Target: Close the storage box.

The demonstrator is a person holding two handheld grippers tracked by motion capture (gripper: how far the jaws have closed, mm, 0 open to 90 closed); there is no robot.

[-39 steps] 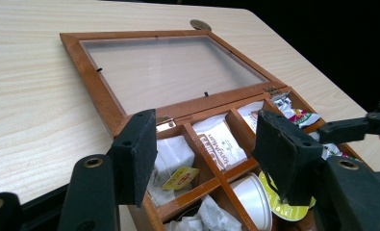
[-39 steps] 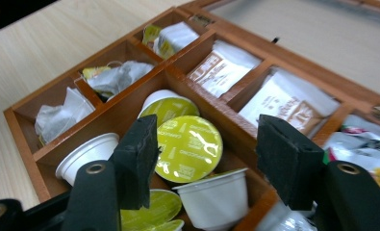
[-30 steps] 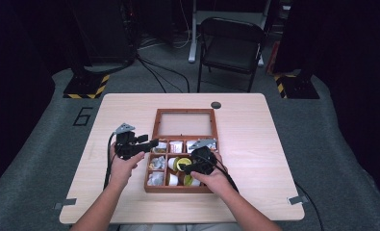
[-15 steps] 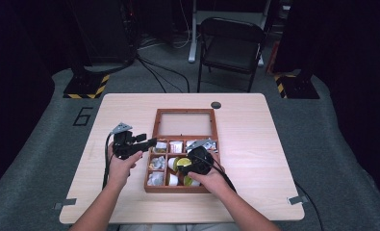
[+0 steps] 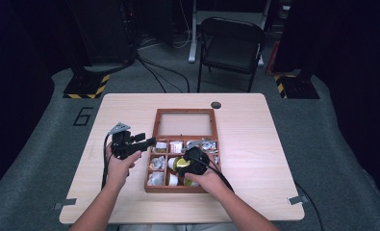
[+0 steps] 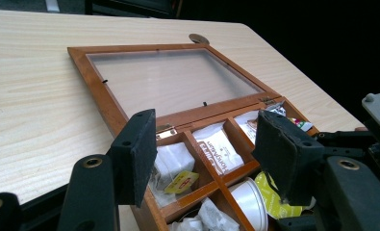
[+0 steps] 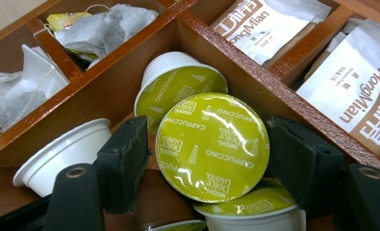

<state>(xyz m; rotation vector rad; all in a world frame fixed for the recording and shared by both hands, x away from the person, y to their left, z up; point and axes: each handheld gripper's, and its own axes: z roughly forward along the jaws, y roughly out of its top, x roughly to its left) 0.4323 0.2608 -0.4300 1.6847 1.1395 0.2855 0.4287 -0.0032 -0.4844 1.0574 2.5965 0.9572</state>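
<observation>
2 grippers at wooden box (image 5: 152,148), lid (image 6: 171,81) already lying open flat on table (image 5: 255,125). Right gripper (image 7: 207,159) down in middle compartment, jaws part open on either side of green-lidded capsule (image 7: 212,147), touching or not impossible to tell; nothing lifted out yet. Left gripper (image 6: 204,154) open and empty, hovering at box's left edge. Seen up close from right gripper: "Cappuccino" print, white cup (image 7: 65,154) alongside, tea bags (image 7: 106,26). Seen from above instead: chair (image 5: 231,43) beyond table.
</observation>
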